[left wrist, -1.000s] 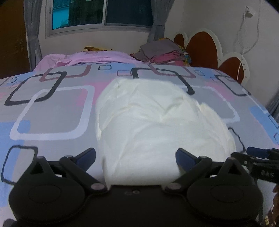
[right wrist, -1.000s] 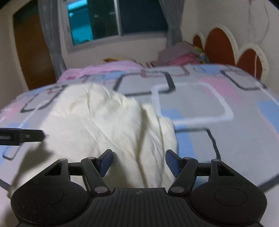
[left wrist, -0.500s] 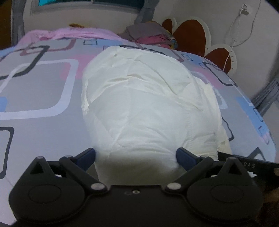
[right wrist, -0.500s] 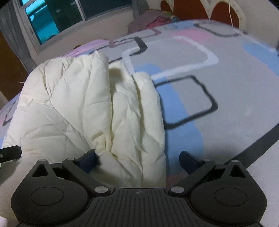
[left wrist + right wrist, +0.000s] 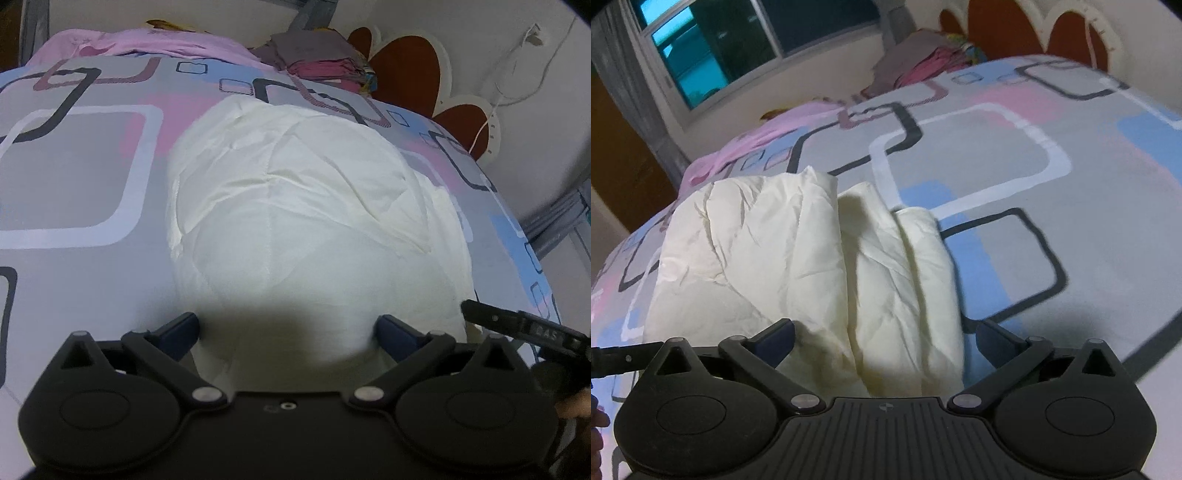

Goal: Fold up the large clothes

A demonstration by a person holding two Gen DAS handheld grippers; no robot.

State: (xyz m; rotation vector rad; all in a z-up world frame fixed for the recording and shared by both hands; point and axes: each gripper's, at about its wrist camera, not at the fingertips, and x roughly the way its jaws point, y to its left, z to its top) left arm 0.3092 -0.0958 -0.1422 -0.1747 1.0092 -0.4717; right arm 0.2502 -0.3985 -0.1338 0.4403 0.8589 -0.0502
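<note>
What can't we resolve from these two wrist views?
- White folded garment: near edge hidden by the left gripper body, left wrist view.
- Same near edge hidden behind the right gripper, right wrist view.
- Clothes pile: too small to identify.
- Right side of bedsheet: blurred.

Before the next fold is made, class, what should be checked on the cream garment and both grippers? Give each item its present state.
1. Cream garment lies on the bed cover: ok.
2. Right gripper wide open, having just been opening, near edge of the garment between its fingers, unpinched: ok.
3. Left gripper open, near edge between its fingers: ok.
4. Garment edges lined up: not ok, layers stagger on the right side.
5. Garment fully flat: not ok, wrinkled.
6. Pile of clothes clear of the fold: ok.
</note>
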